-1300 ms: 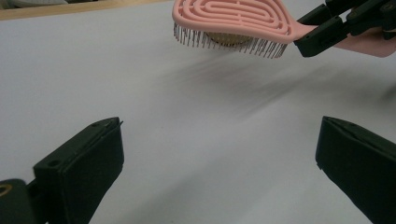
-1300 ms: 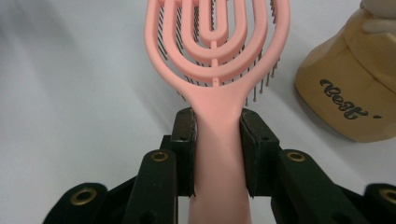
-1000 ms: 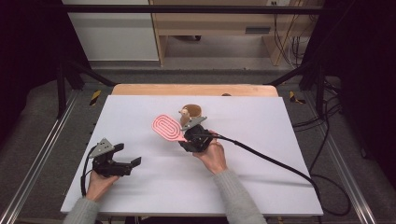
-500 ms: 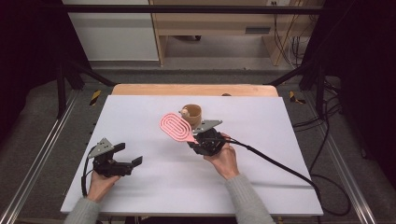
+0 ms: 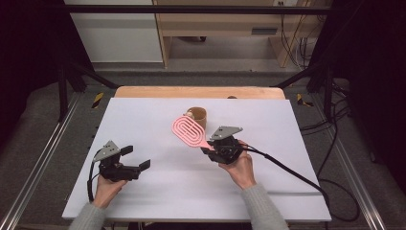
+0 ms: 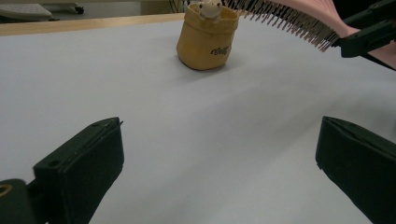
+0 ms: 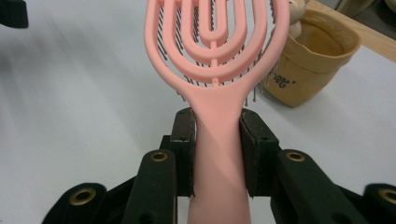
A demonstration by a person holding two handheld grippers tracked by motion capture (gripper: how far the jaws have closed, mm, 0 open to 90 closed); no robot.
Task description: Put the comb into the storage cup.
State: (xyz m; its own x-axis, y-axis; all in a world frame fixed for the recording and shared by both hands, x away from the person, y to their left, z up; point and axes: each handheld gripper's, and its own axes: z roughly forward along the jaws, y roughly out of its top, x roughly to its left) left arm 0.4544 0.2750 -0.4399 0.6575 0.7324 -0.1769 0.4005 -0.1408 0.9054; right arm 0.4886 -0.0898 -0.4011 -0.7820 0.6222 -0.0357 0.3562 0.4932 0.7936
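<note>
Right gripper (image 5: pixel 209 146) clamps the brush (image 7: pixel 215 70) by its handle, just beside the pouch (image 5: pixel 197 116). Keep bristles down, head levelled over the pouch mouth; left gripper (image 5: pixel 140 160) stands wide, empty.

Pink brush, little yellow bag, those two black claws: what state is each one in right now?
Pink brush: held by its handle, lifted off the table, bristles facing down.
Yellow bag: upright, open-topped, a small pale toy poking out.
Right gripper: shut on the brush handle.
Left gripper: open, nothing between its jaws.
</note>
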